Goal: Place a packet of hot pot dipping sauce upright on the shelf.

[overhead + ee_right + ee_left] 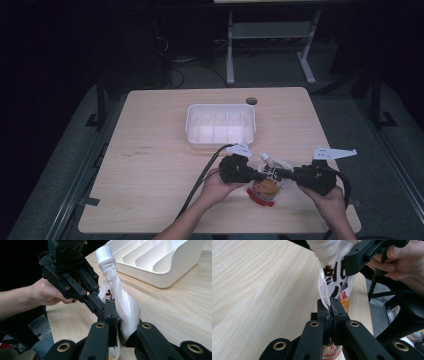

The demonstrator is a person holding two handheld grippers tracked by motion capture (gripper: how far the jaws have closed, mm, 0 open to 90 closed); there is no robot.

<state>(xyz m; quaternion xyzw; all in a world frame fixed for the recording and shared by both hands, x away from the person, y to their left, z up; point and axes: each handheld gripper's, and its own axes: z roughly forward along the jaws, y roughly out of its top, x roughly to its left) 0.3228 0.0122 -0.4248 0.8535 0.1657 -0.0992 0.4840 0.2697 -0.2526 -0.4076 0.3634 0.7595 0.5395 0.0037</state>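
Matte black two-jaw grippers (263,174) — brass-ringed screws, grey three-cornered plates (334,152), thick black cables (200,182) — bare forearms (186,223).

- Pouch (266,182): white, black lettering, orange picture, red bottom edge, white cap.
- Divided tray (220,141): plain white.
- Counter (150,150): pale wood grain.
- Left gripper (259,175) and right gripper (280,174): black, brass-coloured rivets.

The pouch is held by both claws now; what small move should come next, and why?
Probably lift the pouch a little and carry it toward the white tray. The left claw is shut on one edge, the right claw grips the opposite edge, so it looks secured from both sides. The tray beyond it has free compartments.
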